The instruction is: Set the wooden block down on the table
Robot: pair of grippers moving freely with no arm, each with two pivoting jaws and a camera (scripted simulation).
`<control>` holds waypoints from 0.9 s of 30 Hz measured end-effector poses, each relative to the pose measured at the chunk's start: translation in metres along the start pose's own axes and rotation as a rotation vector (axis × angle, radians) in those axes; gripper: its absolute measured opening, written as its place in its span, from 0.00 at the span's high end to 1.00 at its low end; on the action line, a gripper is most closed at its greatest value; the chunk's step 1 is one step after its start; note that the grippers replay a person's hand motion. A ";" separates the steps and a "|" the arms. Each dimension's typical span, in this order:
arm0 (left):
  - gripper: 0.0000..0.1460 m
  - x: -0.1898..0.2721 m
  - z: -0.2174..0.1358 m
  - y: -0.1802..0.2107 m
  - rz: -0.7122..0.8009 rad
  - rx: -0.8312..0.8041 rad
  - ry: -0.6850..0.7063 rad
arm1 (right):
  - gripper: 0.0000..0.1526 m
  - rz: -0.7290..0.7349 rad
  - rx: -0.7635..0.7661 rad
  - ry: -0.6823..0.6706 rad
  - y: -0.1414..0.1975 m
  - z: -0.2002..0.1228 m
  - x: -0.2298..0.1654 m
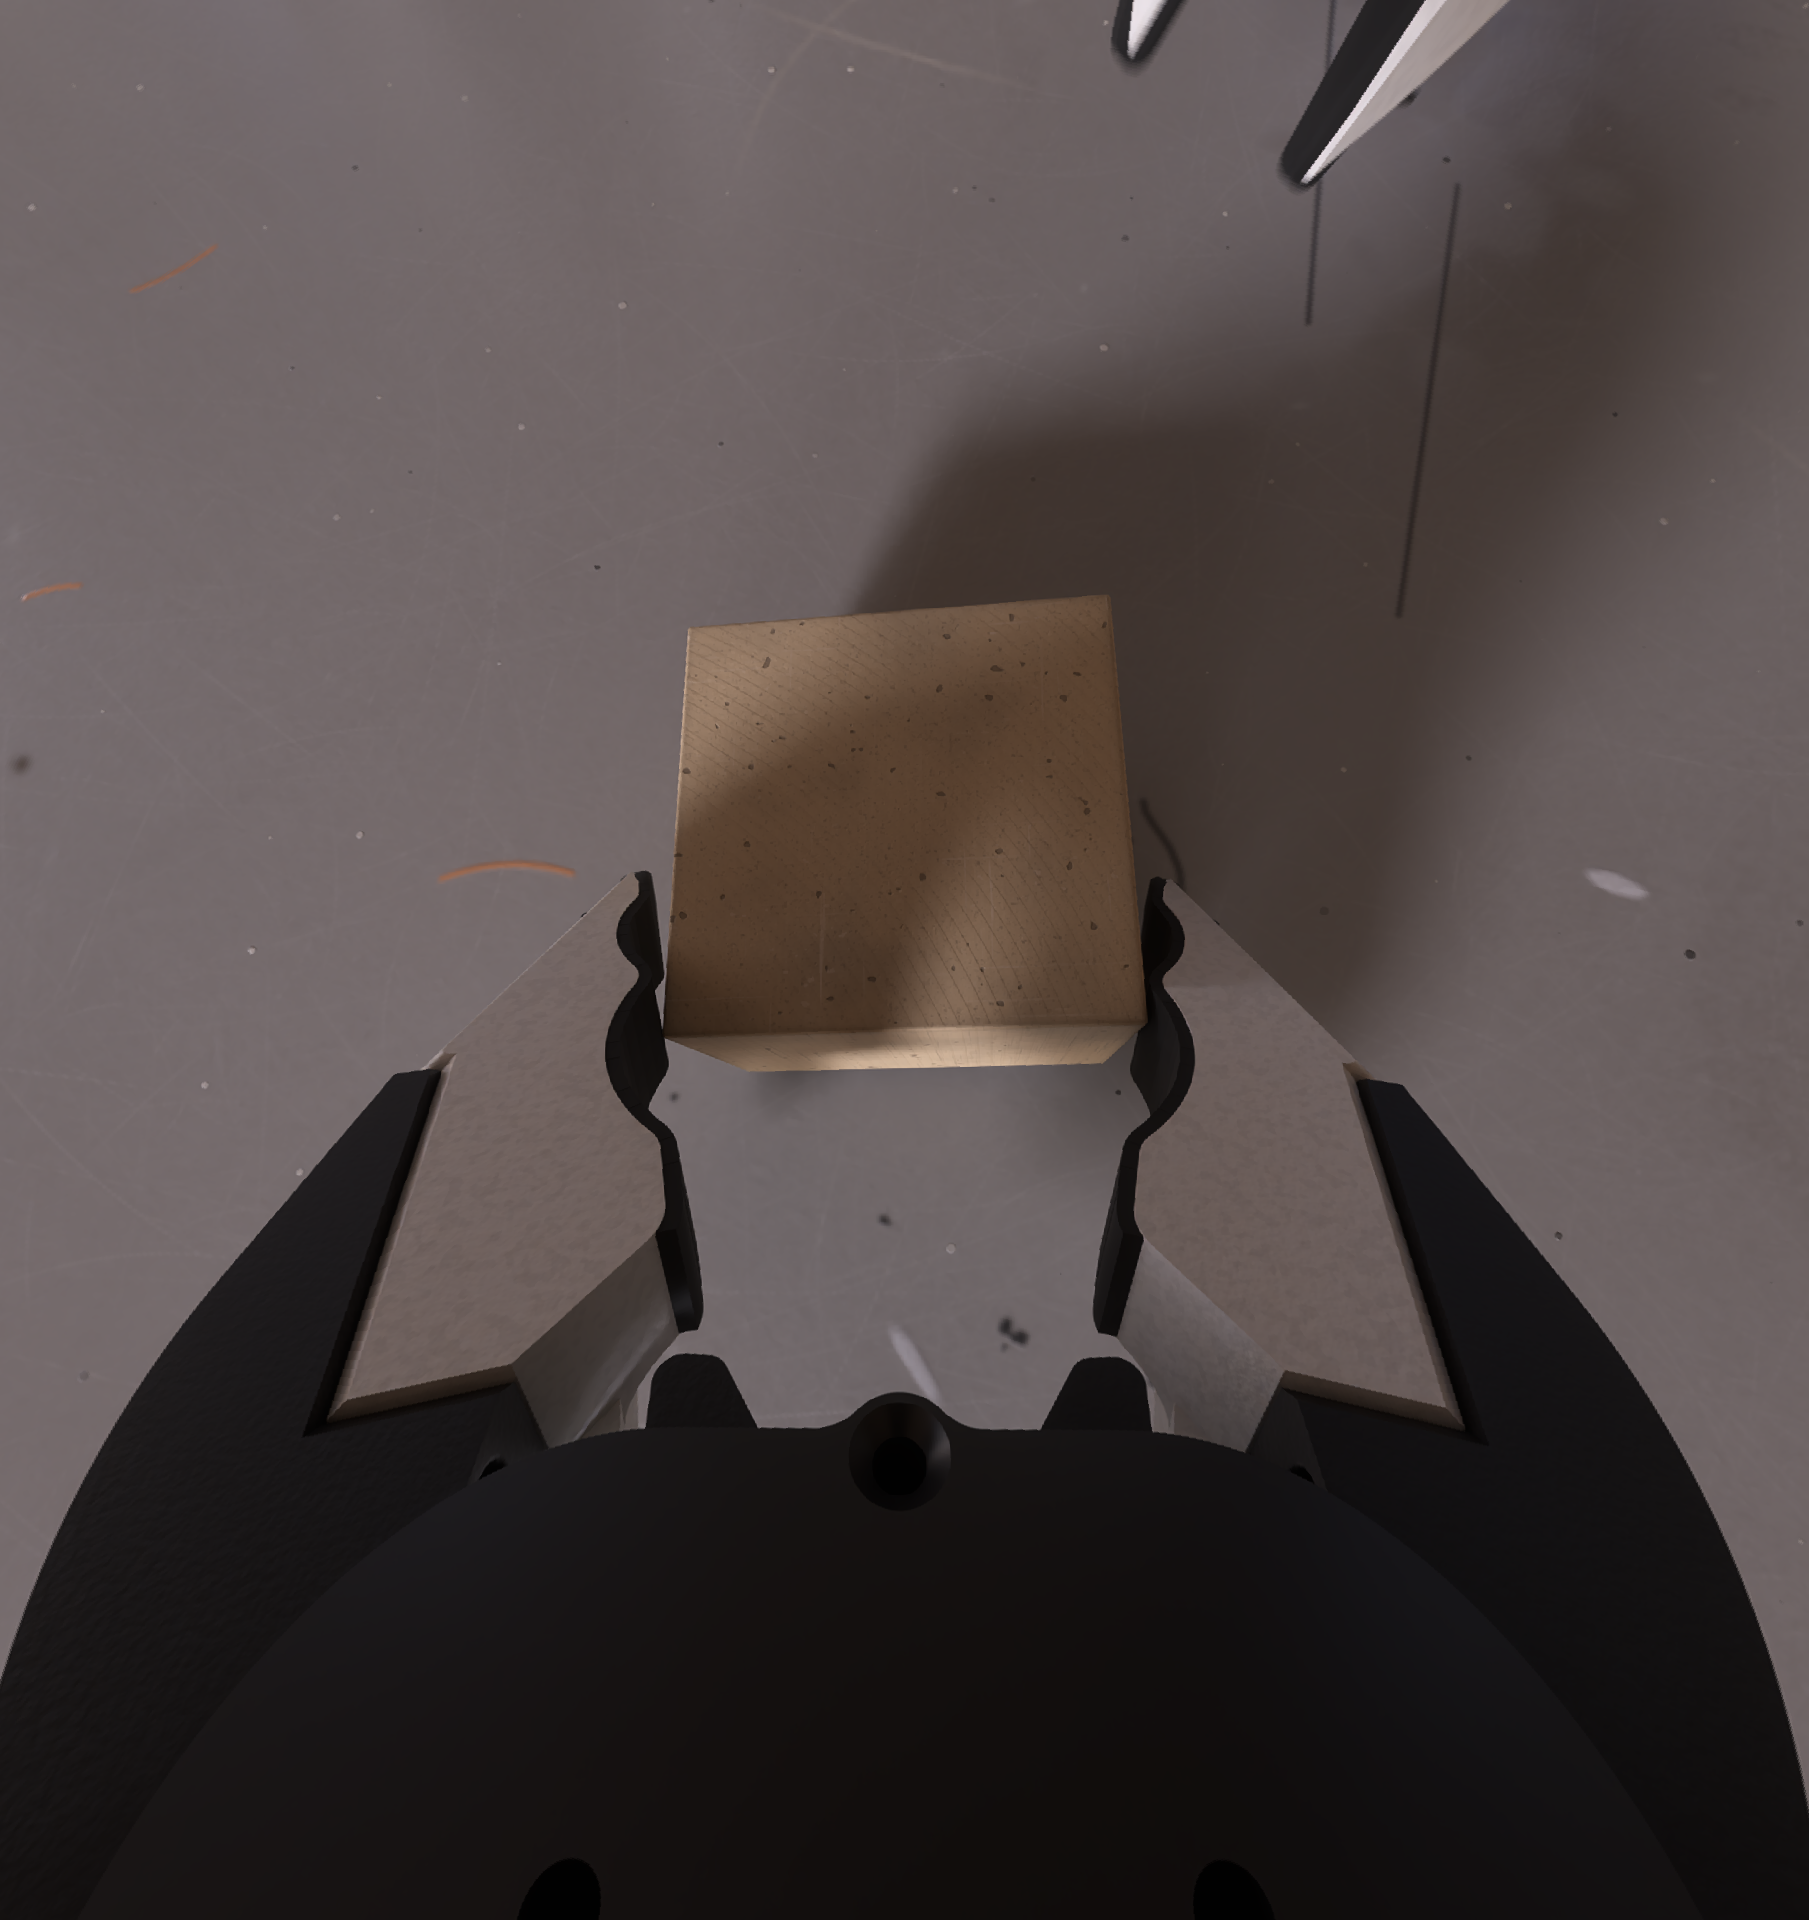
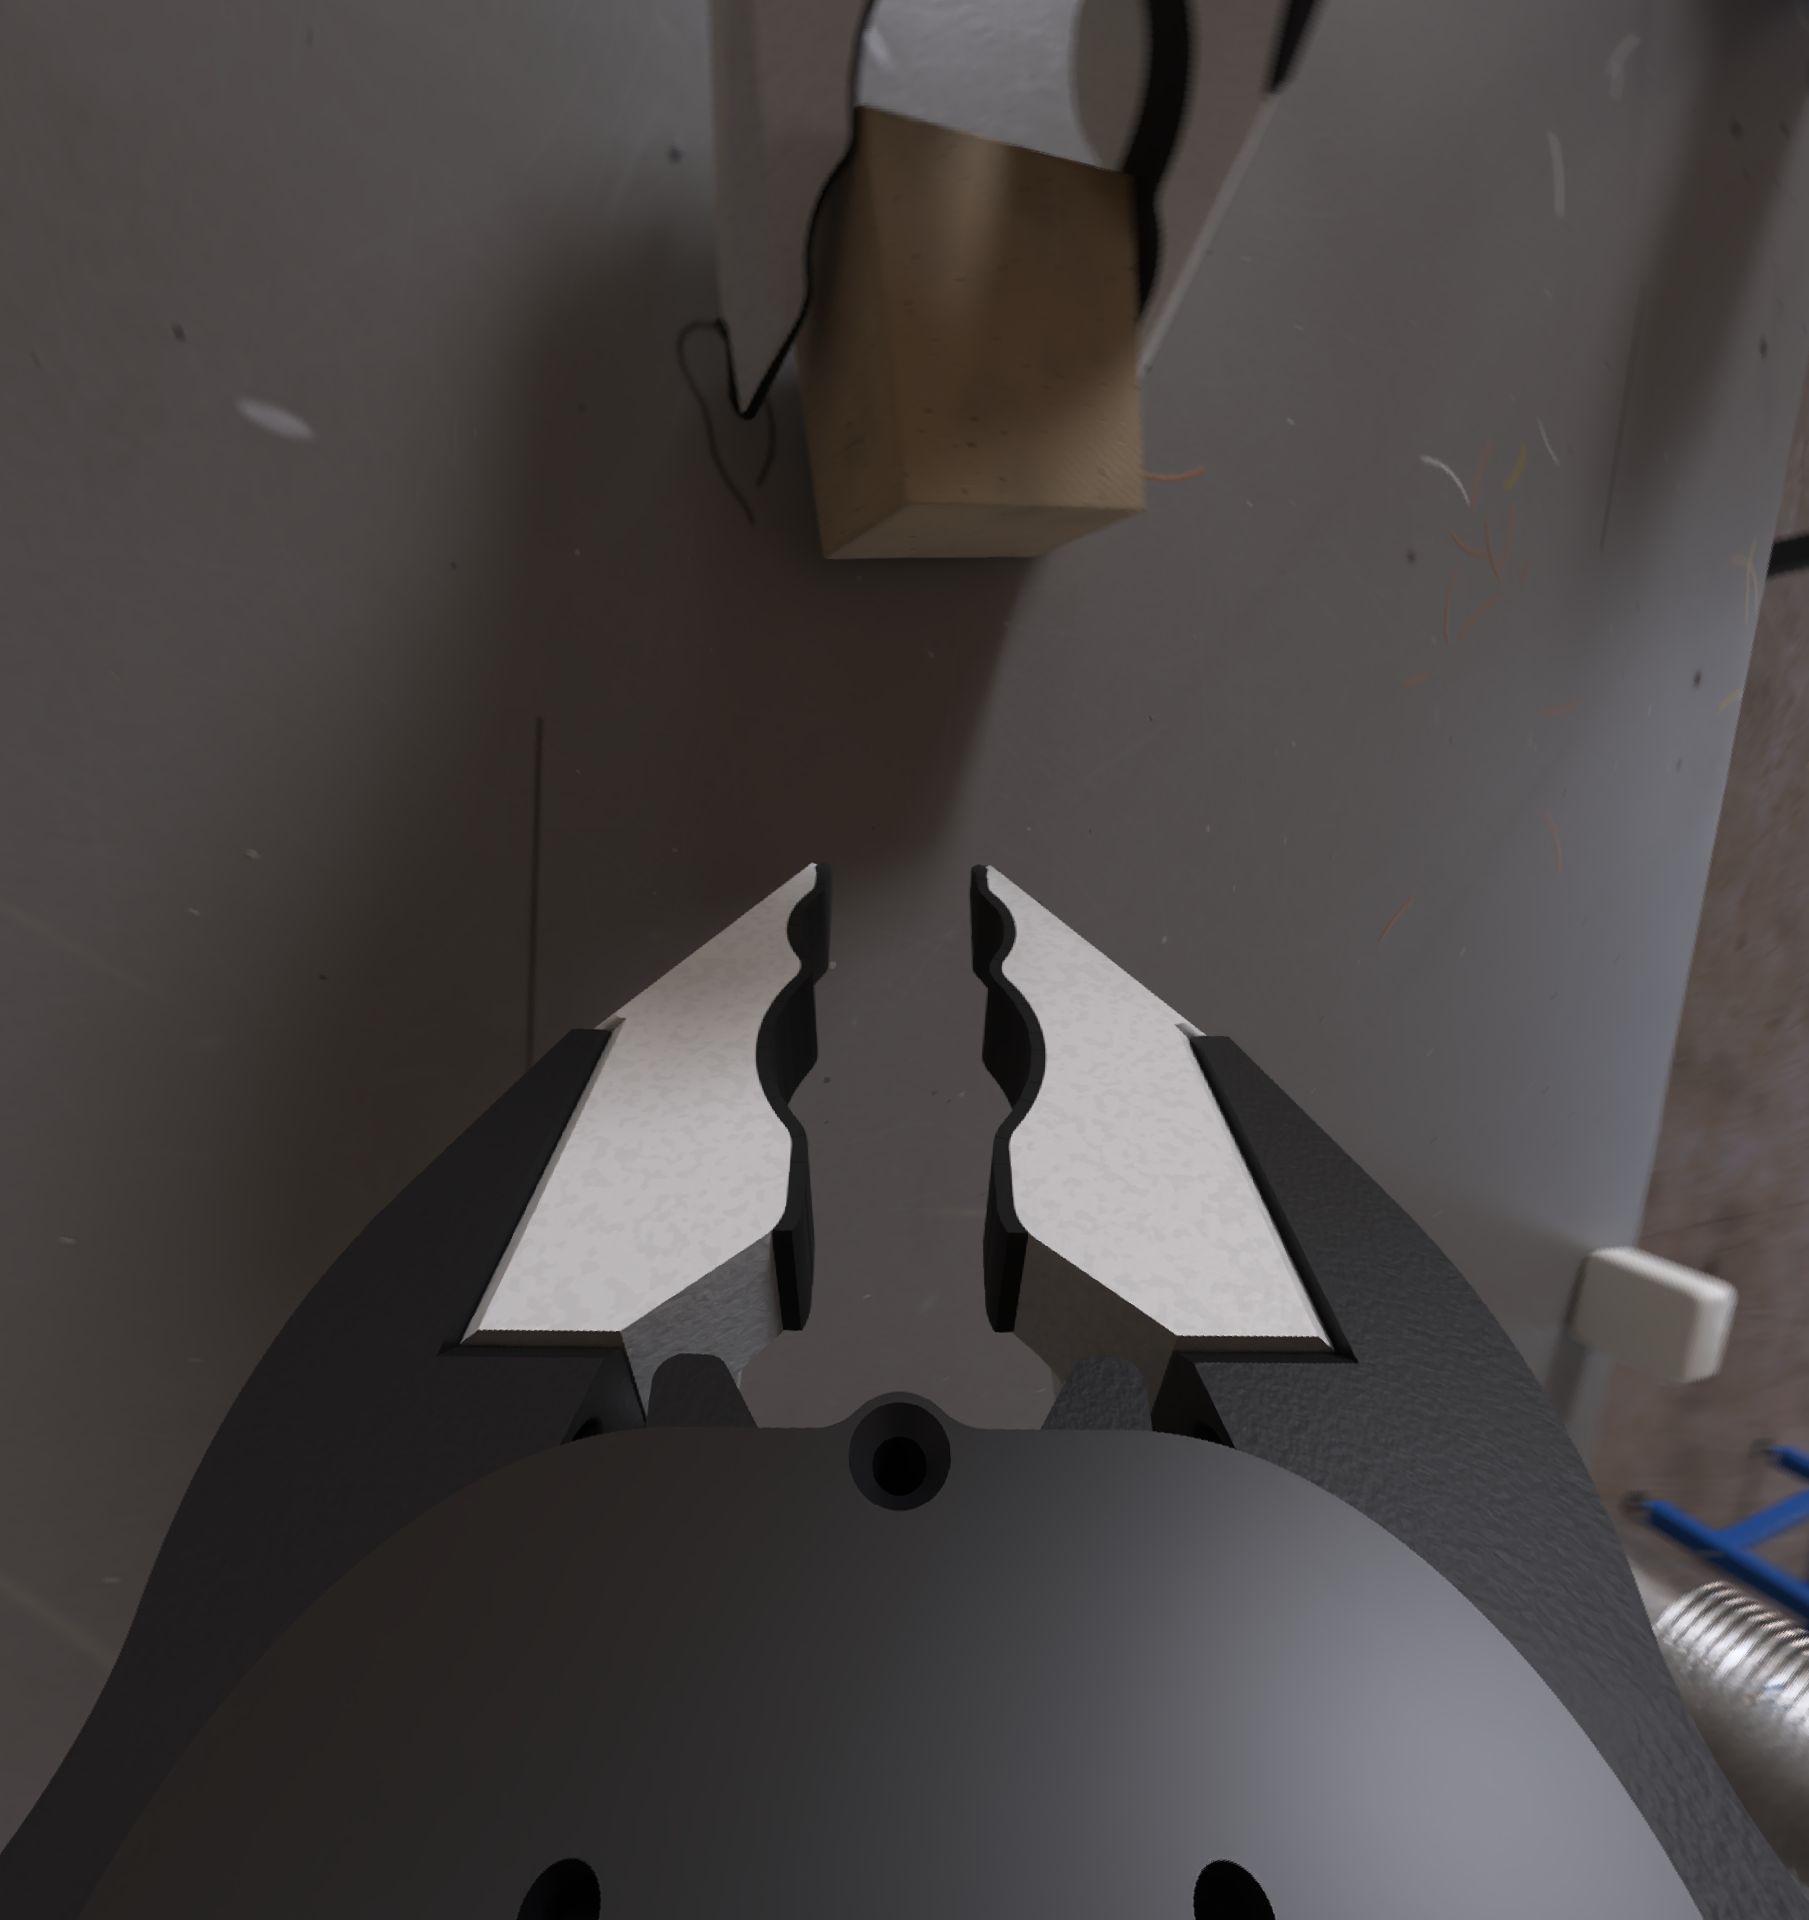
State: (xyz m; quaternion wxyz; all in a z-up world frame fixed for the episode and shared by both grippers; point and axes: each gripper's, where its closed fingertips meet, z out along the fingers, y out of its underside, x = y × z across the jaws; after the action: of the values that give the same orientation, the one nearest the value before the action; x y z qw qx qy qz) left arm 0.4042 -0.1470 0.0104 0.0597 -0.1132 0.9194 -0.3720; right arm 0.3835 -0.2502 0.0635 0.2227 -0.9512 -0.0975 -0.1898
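My left gripper (image 1: 905, 971) is clamping the wooden block (image 1: 905, 831) above the table (image 1: 360, 468), so I'm guessing lowering then letting go comes next, right gripper (image 2: 900, 935) idling apart.

Both views are dim and soft-lit. A broad shadow crosses the grey table (image 1: 360, 436) and falls over the top of the wooden block (image 1: 905, 831), whose near edge catches light. Edges bulge with wide-angle distortion. Things at the frame corners look slightly blurred.
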 end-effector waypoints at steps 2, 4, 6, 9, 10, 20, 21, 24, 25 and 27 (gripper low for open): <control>0.37 0.001 -0.001 0.001 -0.005 0.007 -0.005 | 0.77 0.106 0.035 0.019 0.005 -0.011 0.003; 0.37 0.001 -0.002 0.002 -0.009 0.011 -0.011 | 0.70 0.195 0.050 0.077 0.018 -0.021 0.007; 0.37 0.002 -0.002 0.002 -0.011 0.020 -0.013 | 0.65 0.290 0.077 0.125 0.032 -0.025 0.009; 0.37 0.002 -0.002 0.002 -0.012 0.027 -0.016 | 0.64 0.389 0.098 0.156 0.051 -0.016 0.007; 0.37 0.002 -0.002 0.002 -0.013 0.029 -0.017 | 0.64 0.401 0.096 0.170 0.055 -0.012 0.006; 0.37 0.013 -0.002 0.001 0.004 0.038 0.000 | 0.75 0.415 0.059 0.217 0.069 -0.004 0.028; 0.37 0.013 -0.001 0.000 0.005 0.040 -0.002 | 0.75 0.424 0.048 0.210 0.071 -0.004 0.029; 0.37 0.014 0.000 -0.001 0.002 0.043 -0.009 | 0.72 0.476 0.080 0.176 0.069 -0.007 0.027; 0.37 0.015 0.000 -0.001 0.002 0.042 -0.011 | 0.70 0.504 0.102 0.159 0.066 -0.008 0.025; 0.37 0.016 0.001 -0.003 -0.004 0.042 -0.016 | 0.65 0.545 0.128 0.142 0.062 -0.008 0.020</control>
State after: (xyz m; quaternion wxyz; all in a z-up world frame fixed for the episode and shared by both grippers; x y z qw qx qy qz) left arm 0.3898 -0.1539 0.0108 0.0687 -0.1168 0.9106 -0.3905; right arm 0.4163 -0.3065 0.0539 0.3315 -0.9107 0.1658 -0.1826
